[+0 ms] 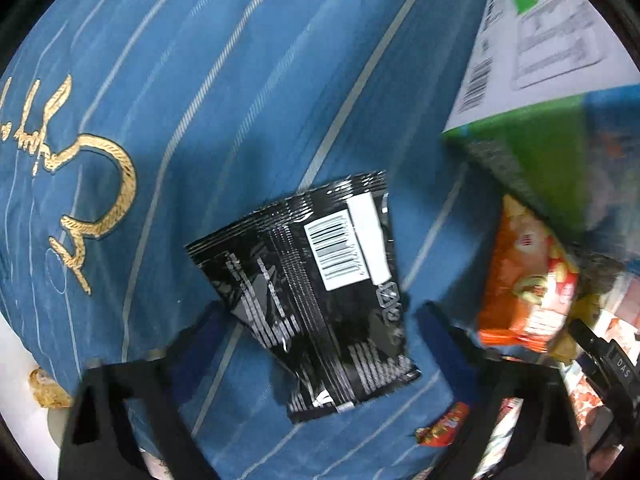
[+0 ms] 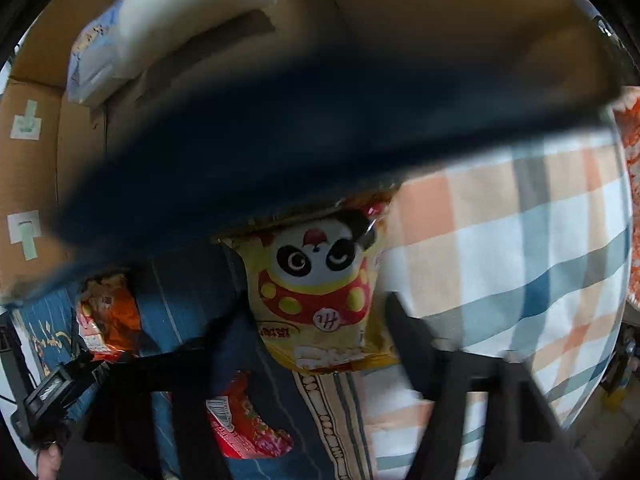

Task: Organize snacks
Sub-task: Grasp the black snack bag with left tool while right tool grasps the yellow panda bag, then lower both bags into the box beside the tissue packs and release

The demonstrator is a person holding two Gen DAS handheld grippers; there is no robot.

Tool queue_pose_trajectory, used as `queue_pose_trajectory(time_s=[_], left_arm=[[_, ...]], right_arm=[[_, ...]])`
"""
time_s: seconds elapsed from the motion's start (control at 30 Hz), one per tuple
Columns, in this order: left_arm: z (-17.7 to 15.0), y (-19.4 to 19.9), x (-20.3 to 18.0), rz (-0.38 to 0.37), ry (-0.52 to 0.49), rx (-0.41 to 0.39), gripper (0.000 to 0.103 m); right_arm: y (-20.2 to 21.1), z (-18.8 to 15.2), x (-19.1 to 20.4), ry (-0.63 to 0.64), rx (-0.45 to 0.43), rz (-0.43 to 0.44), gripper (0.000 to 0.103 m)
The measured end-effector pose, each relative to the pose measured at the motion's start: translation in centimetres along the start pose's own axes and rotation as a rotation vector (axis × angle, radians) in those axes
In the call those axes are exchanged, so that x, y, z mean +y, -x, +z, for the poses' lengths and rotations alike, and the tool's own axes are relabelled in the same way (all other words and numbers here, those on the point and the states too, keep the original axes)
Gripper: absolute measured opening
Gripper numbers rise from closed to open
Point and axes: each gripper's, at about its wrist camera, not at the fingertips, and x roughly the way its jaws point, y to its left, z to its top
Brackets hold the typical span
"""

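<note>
Left gripper (image 1: 320,316) jaws spread wide around a black bag (image 1: 312,292), barcode up, on the blue bedding (image 1: 224,80). Right gripper (image 2: 316,308) jaws apart around a yellow panda bag (image 2: 320,292); an orange bag (image 1: 524,280) sits right of the black one.

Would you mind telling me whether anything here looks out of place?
Yes: the black packet lies crumpled and barcode-up on the blue cloth, apart from the orange packet beside the box.
</note>
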Motion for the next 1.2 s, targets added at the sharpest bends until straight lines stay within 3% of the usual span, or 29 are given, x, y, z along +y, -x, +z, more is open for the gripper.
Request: queue_pose_trajectory(time_s=[0.07,0.13,0.2,0.53,0.67,0.9,1.03,1.2], left_arm=[[-0.3,0.1,-0.6,0.025,-0.025,-0.024,0.075],[-0.7,0.3,-1.4,0.045,-0.063,-0.039,0.060],[-1.4,0.6,-1.9,0.066,-0.104,-0.055,0.058],[-9.2,-0.5,-7.1,0.154,-0.382,-0.079,0.057],[-9.7,-2.3,-8.4,0.154,-0.380,-0.057,0.058],[-9.3,-2.8,-8.6,0.152,-0.383,-0.067,0.057],[-9.4,-1.9,-7.8,0.153,-0.387,-0.076,0.056],[-11.5,1.1,-7.4,0.148,-0.416,-0.126,0.056]], right_arm=[[0.0,-0.4,0.0,0.004,0.002,-0.008,0.055],[-0.1,-0.9,-0.1,0.012,0.022,-0.011,0.054],[-0.2,-1.6,-0.4,0.026,0.043,-0.014,0.053],[-0.9,-8.6,-1.9,0.139,0.123,-0.068,0.052],[-2.5,-10.4,-2.7,0.137,0.135,-0.090,0.053],[-3.5,-10.1,-2.7,0.137,0.135,-0.116,0.053],[-3.6,-8.3,-0.3,0.146,0.126,-0.113,0.050],[-1.7,-9.6,1.9,0.170,0.110,-0.084,0.048]])
